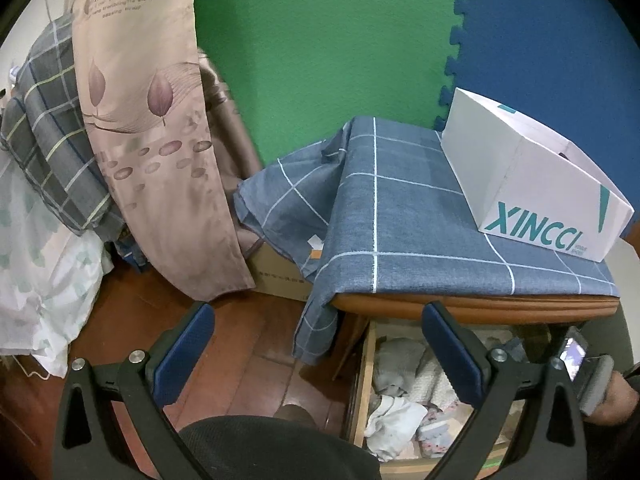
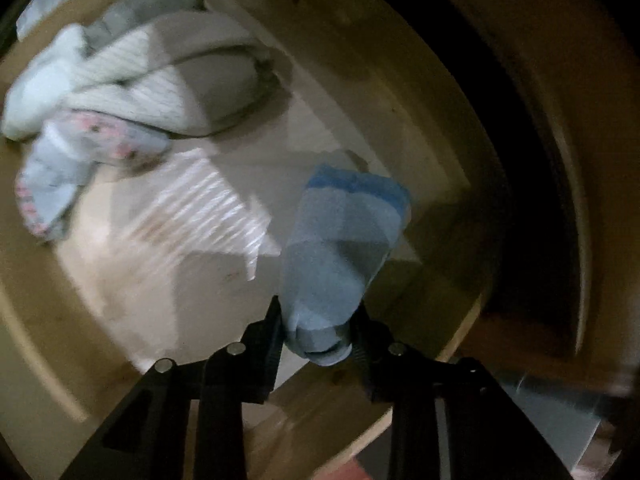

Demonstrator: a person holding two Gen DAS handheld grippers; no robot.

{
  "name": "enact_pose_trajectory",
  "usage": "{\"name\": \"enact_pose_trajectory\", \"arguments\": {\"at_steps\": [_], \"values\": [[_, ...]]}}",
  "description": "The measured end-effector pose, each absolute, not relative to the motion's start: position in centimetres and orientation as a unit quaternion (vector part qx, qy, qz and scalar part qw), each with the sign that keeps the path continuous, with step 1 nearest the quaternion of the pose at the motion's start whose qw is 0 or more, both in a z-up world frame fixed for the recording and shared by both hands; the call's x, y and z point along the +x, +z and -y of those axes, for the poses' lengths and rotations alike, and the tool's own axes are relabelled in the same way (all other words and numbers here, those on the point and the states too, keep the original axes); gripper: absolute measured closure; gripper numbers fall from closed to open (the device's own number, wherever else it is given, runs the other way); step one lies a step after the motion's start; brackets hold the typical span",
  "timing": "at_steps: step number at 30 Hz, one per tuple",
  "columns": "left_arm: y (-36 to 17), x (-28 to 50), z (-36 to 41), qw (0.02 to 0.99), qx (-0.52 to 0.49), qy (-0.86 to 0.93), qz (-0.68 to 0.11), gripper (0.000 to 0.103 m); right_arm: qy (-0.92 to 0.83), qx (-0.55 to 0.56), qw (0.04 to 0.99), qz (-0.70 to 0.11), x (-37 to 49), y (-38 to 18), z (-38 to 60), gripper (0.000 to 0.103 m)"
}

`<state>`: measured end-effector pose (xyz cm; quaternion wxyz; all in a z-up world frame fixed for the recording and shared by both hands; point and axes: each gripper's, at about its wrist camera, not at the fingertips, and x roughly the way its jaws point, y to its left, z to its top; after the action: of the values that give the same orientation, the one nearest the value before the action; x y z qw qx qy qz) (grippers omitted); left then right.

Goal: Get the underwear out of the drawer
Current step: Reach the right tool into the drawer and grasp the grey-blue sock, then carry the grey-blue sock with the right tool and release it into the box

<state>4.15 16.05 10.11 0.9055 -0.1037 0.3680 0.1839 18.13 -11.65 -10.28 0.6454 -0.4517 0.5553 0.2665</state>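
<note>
While pinched between the fingers of the right gripper point(image 2: 318, 332), a blue-banded grey underwear piece point(image 2: 340, 248) hangs over the drawer point(image 2: 400, 92), apart from the pale garments point(image 2: 120, 92) heaped at its far left. Only the left wrist view shows the left gripper point(image 1: 316, 356) spread wide, the checked cloth point(image 1: 400, 216) and the white box point(image 1: 536, 184) on it.
</note>
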Motion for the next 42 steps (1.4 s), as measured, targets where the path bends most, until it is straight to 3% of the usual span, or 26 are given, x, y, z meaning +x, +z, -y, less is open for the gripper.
{"name": "enact_pose_trajectory", "arguments": {"at_steps": [16,26,35,42], "values": [[10.2,3.9,-16.4,0.904,-0.12,0.181,-0.369,0.001,0.367,-0.197,0.678,-0.605,16.3,0.7,17.5,0.072],[10.3,3.8,-16.3,0.905,-0.116,0.179,-0.369,0.001,0.433,-0.063,0.729,-0.526,13.7,12.7,19.0,0.072],[10.3,3.4,-16.4,0.907,-0.13,0.175,-0.36,0.001,0.424,-0.028,0.802,-0.42,20.3,25.2,19.3,0.072],[10.5,3.2,-16.1,0.911,-0.127,0.178,-0.35,0.001,0.394,-0.038,0.804,-0.444,29.4,25.0,14.6,0.072]]}}
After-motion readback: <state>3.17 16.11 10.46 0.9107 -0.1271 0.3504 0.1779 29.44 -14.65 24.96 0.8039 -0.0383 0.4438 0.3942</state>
